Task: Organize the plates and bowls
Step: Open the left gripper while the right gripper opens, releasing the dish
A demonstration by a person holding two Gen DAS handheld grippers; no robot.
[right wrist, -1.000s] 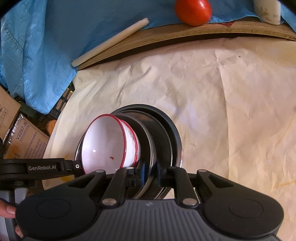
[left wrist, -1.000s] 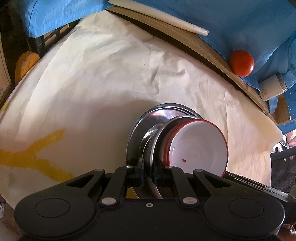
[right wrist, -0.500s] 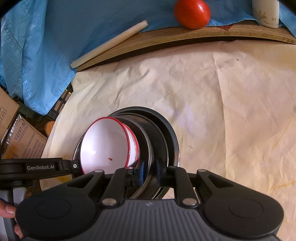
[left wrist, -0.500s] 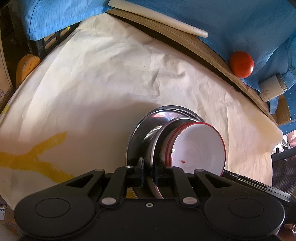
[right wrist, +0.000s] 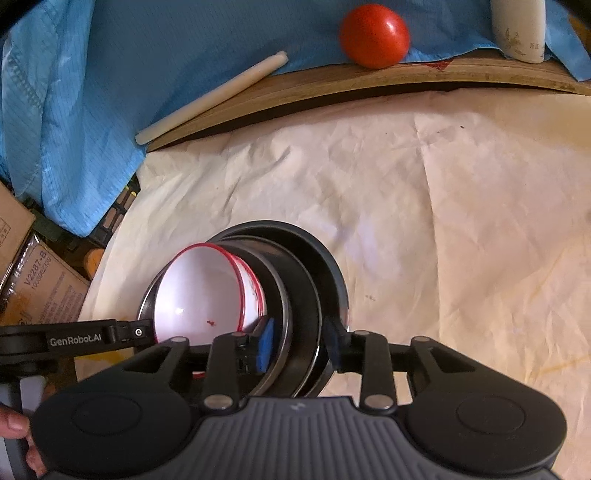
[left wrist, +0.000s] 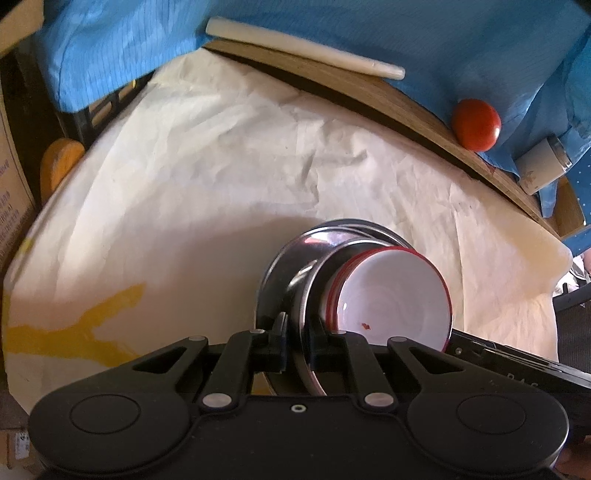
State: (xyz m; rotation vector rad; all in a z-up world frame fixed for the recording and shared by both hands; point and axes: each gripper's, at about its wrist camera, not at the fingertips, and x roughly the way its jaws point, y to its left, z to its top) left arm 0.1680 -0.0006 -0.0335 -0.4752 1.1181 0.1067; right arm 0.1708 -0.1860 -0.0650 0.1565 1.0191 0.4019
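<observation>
A stack of steel plates and bowls point(left wrist: 295, 280) point(right wrist: 310, 280) stands on the paper-covered table, with white red-rimmed bowls point(left wrist: 391, 302) point(right wrist: 199, 291) nested on top. My left gripper point(left wrist: 295, 343) is shut on the near rim of the steel stack. My right gripper point(right wrist: 299, 343) has its jaws spread apart on either side of the opposite steel rims, not pinching them. The left gripper's body shows in the right wrist view at the lower left point(right wrist: 74, 338).
A red tomato point(left wrist: 476, 123) point(right wrist: 373, 35), a white rolling pin point(left wrist: 303, 51) point(right wrist: 210, 98) and a white bottle point(left wrist: 543, 166) point(right wrist: 517, 29) lie on a wooden board with blue cloth at the table's back. Cardboard boxes point(right wrist: 33, 284) stand beyond the left edge.
My right gripper has opened off the stack's rim. The left gripper stays shut on it. The stack sits slightly farther from both cameras.
</observation>
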